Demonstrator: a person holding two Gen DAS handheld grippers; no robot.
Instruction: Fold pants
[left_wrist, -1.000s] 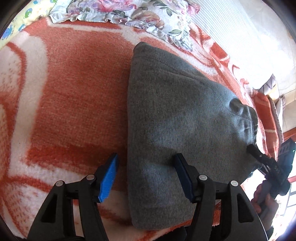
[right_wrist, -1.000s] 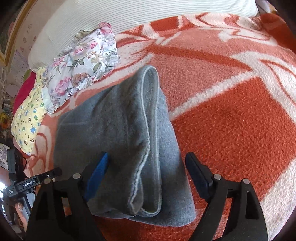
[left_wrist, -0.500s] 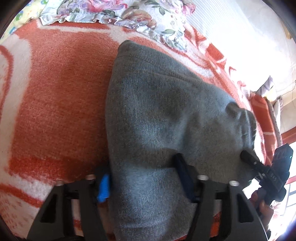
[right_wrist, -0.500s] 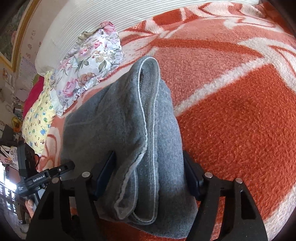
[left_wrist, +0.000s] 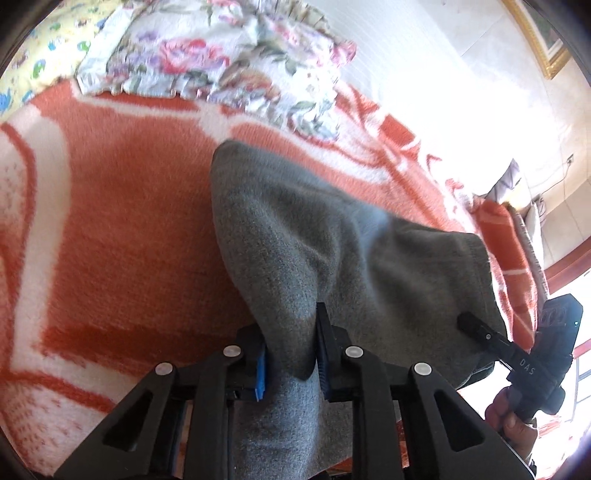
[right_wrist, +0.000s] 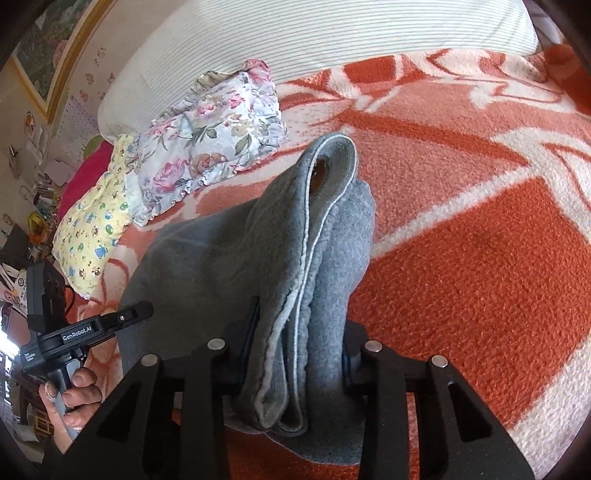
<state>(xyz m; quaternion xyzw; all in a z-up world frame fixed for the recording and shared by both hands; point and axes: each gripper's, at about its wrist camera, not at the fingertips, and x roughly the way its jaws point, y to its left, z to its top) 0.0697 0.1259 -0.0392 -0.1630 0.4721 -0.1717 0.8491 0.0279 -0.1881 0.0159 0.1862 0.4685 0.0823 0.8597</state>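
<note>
The grey fleece pants (left_wrist: 332, 236), already folded into a thick bundle, are gathered up off an orange-and-white patterned blanket (left_wrist: 122, 229) that covers the bed, with their far end nearest the pillows. The left gripper (left_wrist: 290, 354) is clamped on one near edge of the bundle: its blue-padded fingers (left_wrist: 260, 373) press in from both sides, and the fabric bunches into a narrow ridge between them. The right gripper (right_wrist: 295, 354) is likewise closed on the other near edge, where several stacked layers with a pale hem (right_wrist: 291, 306) are squeezed between the black fingers. From the right wrist view the pants (right_wrist: 229, 258) drape away toward the left gripper (right_wrist: 110, 325), which shows at the lower left in the person's left hand (right_wrist: 70, 398); from the left wrist view the right gripper (left_wrist: 517, 354) shows at the lower right edge, against the cloth. Beyond the pants lies a floral pillow (right_wrist: 214, 136) with a ruffled edge, and beside it a yellow pillow (right_wrist: 92, 232) printed with small animals. A white ribbed bolster (right_wrist: 295, 40) runs along the head of the bed.
</note>
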